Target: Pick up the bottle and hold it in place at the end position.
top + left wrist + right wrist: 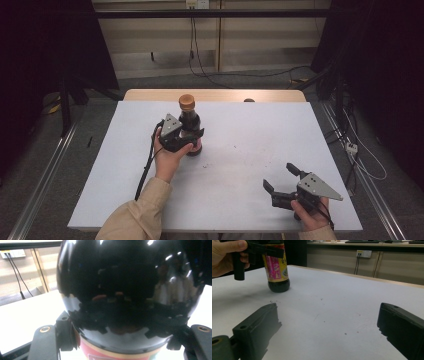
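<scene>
Left tongs (pixel 192 137) clamped bottle (pixel 190 125) mid-body; right tongs (pixel 281 181) gaped, idle. Bottle likely glass: heavy, slick, breakable.

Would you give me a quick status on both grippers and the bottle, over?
Left gripper shut on the dark bottle, bottle upright on the table. Right gripper open, empty, resting near the table's front edge. Nothing in the way.

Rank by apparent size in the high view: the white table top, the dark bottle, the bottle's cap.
1. White table top, by far the largest.
2. Dark bottle, standing upright.
3. Its brown cap, the smallest.
</scene>
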Motion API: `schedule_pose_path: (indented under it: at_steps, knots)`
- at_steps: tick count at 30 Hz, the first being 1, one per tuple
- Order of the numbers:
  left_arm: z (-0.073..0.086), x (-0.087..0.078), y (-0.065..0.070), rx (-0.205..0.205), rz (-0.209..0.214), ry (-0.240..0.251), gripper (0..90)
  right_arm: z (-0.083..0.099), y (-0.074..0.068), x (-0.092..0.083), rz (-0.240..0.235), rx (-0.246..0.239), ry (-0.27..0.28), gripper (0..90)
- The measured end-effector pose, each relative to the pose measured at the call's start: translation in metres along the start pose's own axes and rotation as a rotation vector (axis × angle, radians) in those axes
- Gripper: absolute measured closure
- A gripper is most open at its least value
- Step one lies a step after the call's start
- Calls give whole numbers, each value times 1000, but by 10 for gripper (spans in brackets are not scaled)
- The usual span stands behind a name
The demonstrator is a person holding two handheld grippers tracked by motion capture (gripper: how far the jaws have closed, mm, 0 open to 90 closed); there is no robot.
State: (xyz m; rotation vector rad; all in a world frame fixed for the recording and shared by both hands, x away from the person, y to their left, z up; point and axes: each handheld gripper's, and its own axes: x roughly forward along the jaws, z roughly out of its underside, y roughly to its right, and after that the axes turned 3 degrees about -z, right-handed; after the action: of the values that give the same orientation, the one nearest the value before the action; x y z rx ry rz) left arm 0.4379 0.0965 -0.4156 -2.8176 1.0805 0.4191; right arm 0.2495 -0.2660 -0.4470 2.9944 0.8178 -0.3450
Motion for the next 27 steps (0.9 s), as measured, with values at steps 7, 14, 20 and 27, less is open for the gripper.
schedule_pose_path:
  at_steps: [7,14,20,27]
  knots:
    - [0,2,4,1,-13,10,305,0,0,0,-1,-1,5,27]
    - [-1,4,3,-3,-28,16,306,0,1,-1,1,1,11,27]
    - [-3,7,6,-8,-35,16,306,0,0,-1,-4,0,8,27]
    - [-3,11,6,-9,-23,22,307,0,-1,0,-8,-4,7,27]
